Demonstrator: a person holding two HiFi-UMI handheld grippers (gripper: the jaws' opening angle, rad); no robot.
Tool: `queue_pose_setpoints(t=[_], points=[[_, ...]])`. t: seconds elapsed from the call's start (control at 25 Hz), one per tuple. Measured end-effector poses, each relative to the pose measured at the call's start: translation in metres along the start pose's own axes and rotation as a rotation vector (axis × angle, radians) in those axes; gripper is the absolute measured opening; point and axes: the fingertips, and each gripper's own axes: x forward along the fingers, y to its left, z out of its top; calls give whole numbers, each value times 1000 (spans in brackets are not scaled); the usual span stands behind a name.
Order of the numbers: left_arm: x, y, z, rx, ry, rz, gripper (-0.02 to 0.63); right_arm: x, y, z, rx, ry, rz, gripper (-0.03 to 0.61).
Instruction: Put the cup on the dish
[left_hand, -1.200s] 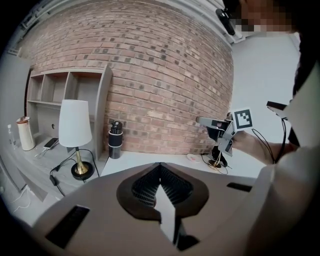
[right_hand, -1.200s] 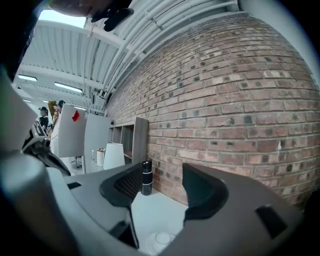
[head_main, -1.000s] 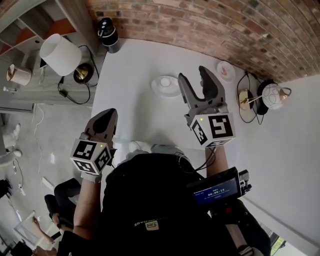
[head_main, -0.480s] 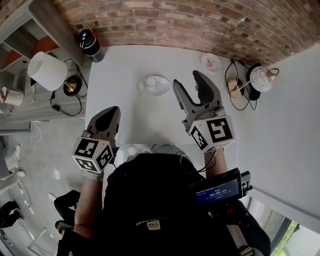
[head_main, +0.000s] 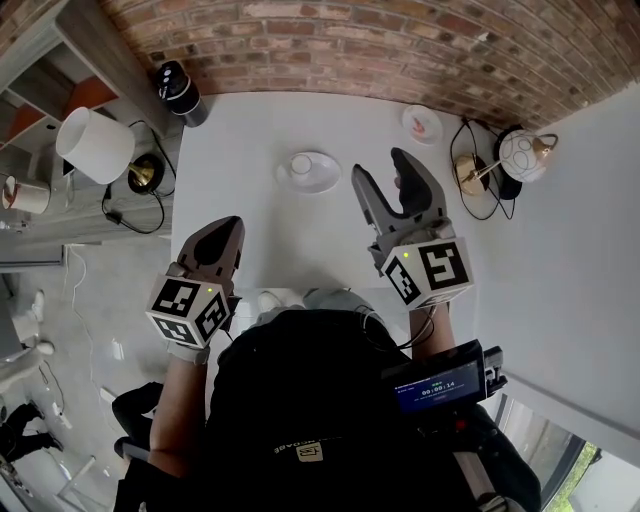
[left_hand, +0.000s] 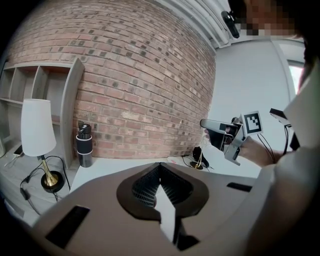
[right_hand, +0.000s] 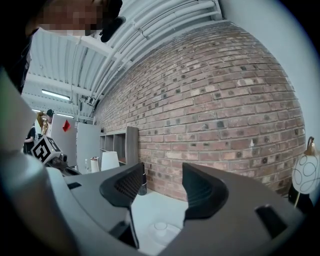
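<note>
A small white cup (head_main: 300, 163) stands upright on a white dish (head_main: 324, 181) at the middle back of the white table. My right gripper (head_main: 383, 168) hovers just right of the dish, open and holding nothing. In the right gripper view the cup (right_hand: 160, 226) and dish (right_hand: 169, 235) lie low between and beyond the spread jaws of the right gripper (right_hand: 162, 187). My left gripper (head_main: 225, 228) is shut and empty over the table's near left edge, well away from the dish. The left gripper view shows the left gripper (left_hand: 160, 167) with its jaws together.
A second small dish (head_main: 422, 124) sits at the back right by the brick wall. A dark bottle (head_main: 176, 88) stands at the back left corner. A white-shade lamp (head_main: 95, 145) is off the table's left side, and a globe lamp (head_main: 518, 155) on its right.
The head view has shifted, so the table sits a little differently in frame. Both grippers keep nearly the same places and states. The cup stays on the dish.
</note>
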Motion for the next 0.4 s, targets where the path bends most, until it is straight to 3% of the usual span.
queue_pose_setpoints(t=[0.4], points=[[5, -2, -4, -17, 8, 7, 5, 4, -9, -6, 12, 19, -5, 252]])
